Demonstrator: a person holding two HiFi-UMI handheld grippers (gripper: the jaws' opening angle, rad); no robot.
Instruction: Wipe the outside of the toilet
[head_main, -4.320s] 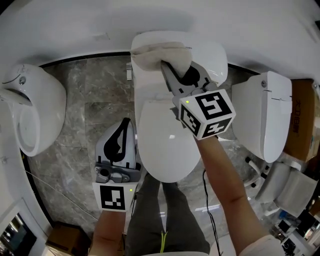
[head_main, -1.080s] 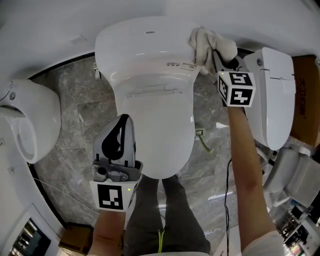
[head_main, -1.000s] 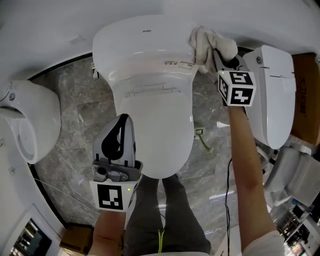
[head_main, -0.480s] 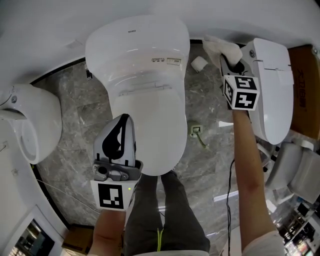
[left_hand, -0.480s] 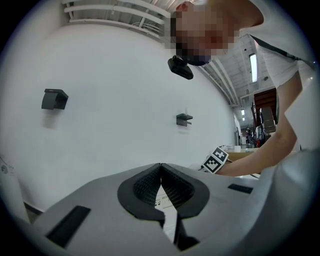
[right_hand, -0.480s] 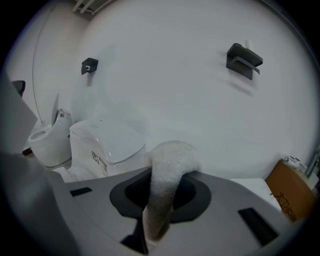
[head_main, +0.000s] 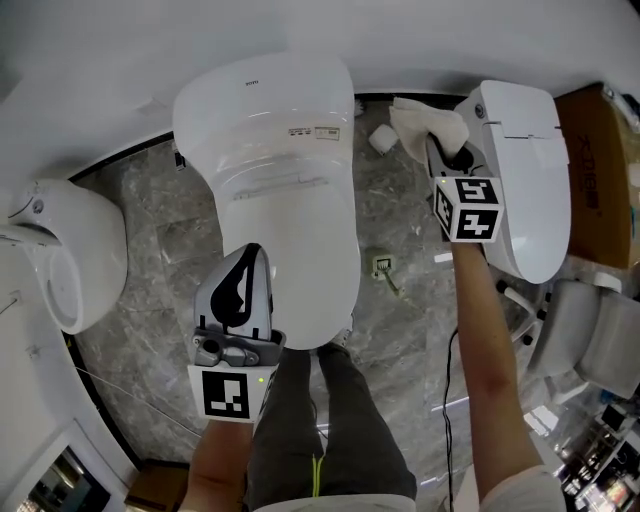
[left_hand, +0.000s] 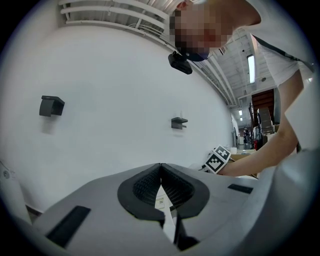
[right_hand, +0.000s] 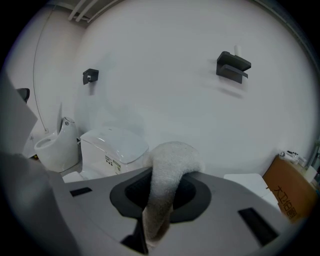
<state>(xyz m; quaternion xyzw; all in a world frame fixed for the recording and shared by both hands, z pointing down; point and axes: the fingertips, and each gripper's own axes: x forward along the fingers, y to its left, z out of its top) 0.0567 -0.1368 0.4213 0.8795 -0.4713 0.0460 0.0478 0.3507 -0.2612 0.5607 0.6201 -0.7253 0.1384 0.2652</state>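
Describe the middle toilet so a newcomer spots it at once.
On the grey marble floor, look straight ahead of the person's legs: the white closed-lid toilet stands between a white open bowl at left and another white toilet at right. Only it carries a small printed label on its tank.

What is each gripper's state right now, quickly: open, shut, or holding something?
Left gripper: shut, nothing between its jaws.
Right gripper: shut on the white cloth.
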